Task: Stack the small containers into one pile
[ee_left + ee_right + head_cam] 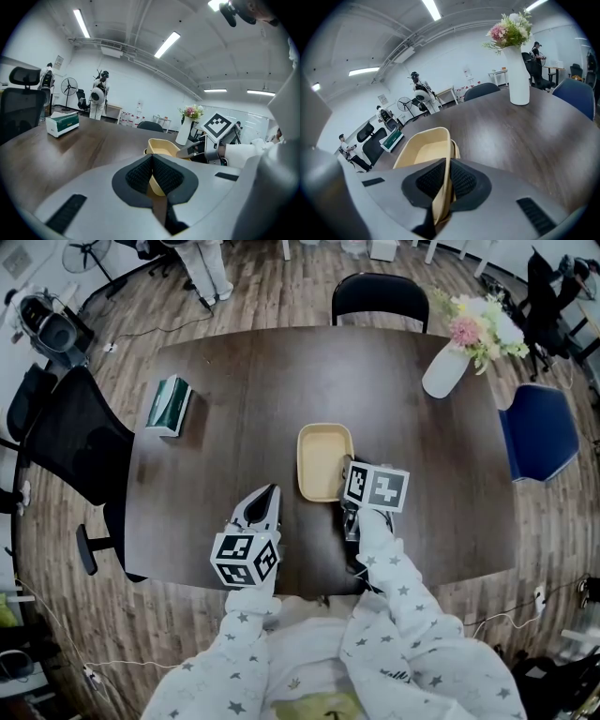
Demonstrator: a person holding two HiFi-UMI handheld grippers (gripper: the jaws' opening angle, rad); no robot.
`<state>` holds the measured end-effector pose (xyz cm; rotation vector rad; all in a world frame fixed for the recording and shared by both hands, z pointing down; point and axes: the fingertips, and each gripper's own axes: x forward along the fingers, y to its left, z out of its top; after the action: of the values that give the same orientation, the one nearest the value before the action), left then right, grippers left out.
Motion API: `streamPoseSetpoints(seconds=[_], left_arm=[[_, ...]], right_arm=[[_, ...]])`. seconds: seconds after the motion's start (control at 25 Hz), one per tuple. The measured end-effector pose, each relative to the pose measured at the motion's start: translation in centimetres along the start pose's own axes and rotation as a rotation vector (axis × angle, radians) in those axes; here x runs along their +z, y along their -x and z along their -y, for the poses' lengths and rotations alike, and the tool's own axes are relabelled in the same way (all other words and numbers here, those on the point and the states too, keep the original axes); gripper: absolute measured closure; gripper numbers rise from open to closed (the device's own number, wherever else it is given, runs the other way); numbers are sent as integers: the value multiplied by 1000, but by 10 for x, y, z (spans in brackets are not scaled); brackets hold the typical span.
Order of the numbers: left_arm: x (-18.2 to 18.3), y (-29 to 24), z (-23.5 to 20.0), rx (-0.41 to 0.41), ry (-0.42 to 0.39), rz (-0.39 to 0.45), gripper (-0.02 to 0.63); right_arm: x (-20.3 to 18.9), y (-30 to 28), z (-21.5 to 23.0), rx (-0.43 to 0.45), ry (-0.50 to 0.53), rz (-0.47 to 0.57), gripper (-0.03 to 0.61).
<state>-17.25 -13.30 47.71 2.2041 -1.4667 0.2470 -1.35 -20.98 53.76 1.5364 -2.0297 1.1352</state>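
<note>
**Right gripper clamped on the beige container; left gripper closed and empty beside it**

The beige container [322,456] sits open side up at the middle of the dark table [234,381]. Its long axis runs straight away from you, with one short end facing you. Your right gripper [349,512] slopes down onto the near right corner, and its pads [461,180] are pinched on the thin wall there. The rest of the tub lies ahead and to the left of that grip. Your right forearm reaches forward from your body, the marker cube on top. Your left gripper [265,495] rests low by the near left corner, close to the container but apart from it. It points away from you, jaws brought together with nothing between them. A tissue box [169,404] lies far left and a vase of flowers [448,369] stands far right.
</note>
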Motion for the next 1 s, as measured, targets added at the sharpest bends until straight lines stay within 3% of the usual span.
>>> streamPoseSetpoints(seconds=[0.52,1.0], left_arm=[[-3,-3,2,-1,1,-10,589],[-4,-6,10,-4,-3,-9,589]], right_arm=[[-6,-8,0,-27,91,-33,538],[-7,-6,-7,32,161,-15,517]])
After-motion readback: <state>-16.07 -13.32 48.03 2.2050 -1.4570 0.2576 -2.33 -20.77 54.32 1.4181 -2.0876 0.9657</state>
